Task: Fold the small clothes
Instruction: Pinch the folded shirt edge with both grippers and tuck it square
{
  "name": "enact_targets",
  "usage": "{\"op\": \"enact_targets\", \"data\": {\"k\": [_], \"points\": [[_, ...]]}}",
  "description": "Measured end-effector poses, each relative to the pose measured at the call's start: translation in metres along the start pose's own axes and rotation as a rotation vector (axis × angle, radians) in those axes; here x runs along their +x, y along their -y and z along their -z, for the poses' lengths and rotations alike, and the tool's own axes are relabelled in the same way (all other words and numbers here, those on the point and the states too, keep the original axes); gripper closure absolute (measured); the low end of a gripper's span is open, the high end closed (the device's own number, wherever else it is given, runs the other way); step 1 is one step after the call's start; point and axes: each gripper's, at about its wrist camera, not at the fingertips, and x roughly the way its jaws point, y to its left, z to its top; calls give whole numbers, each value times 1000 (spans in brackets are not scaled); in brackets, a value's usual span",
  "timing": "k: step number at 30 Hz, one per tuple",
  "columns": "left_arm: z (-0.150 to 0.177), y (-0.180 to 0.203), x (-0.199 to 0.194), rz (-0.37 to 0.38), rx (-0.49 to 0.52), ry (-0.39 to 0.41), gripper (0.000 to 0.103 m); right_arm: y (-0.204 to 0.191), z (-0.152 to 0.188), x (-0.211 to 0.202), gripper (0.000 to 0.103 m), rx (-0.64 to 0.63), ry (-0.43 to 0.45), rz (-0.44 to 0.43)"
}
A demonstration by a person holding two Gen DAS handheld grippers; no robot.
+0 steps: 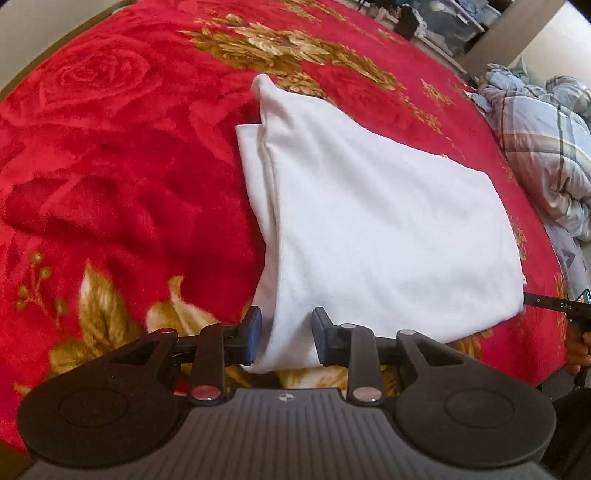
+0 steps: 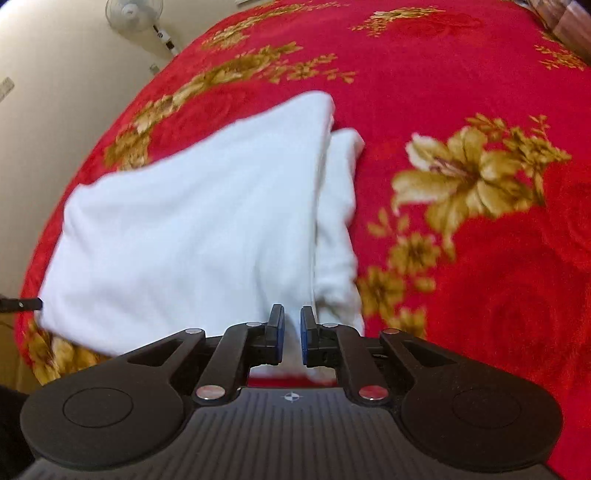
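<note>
A white garment [image 1: 373, 229] lies partly folded on the red flowered blanket [image 1: 110, 166]; it also shows in the right wrist view [image 2: 192, 229]. My left gripper [image 1: 287, 338] is open, its blue-padded fingers standing on either side of the garment's near corner. My right gripper [image 2: 291, 334] is nearly closed on the garment's near edge, with white cloth pinched between the pads. The tip of the right gripper [image 1: 550, 304] shows at the garment's right corner in the left wrist view. The tip of the left gripper [image 2: 22, 303] shows at the left edge of the right wrist view.
A crumpled plaid quilt [image 1: 543, 147] lies at the bed's right side. A dark shelf with storage bins [image 1: 443, 22] stands beyond the bed. A standing fan [image 2: 135, 14] is by the wall. The red blanket [image 2: 480, 258] spreads right of the garment.
</note>
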Motion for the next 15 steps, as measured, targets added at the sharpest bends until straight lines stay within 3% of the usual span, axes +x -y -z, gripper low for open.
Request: {"op": "enact_targets", "data": {"k": [1,3,7,9,10,12,14,15], "points": [[0,-2,0,9,-7,-2,73,2,0,0,94,2,3,9],[3,-4,-4,26,-19,-1,100,5,5,-8,100,12,22,-7],[10,-9,-46,118,-81,141,100,10,4,-49,103,69,160,-70],[21,-11,-50,84,-93,147,100,22,4,-68,103,146,223,-91],[24,-11,-43,56,-103,115,100,28,4,-71,103,181,234,-53],[28,-12,-24,-18,-111,22,99,39,8,-58,103,223,170,80],[29,-9,-25,-67,-75,32,95,47,11,-42,103,248,98,147],[28,-6,-33,-71,-63,83,92,45,10,-43,103,231,110,161]]}}
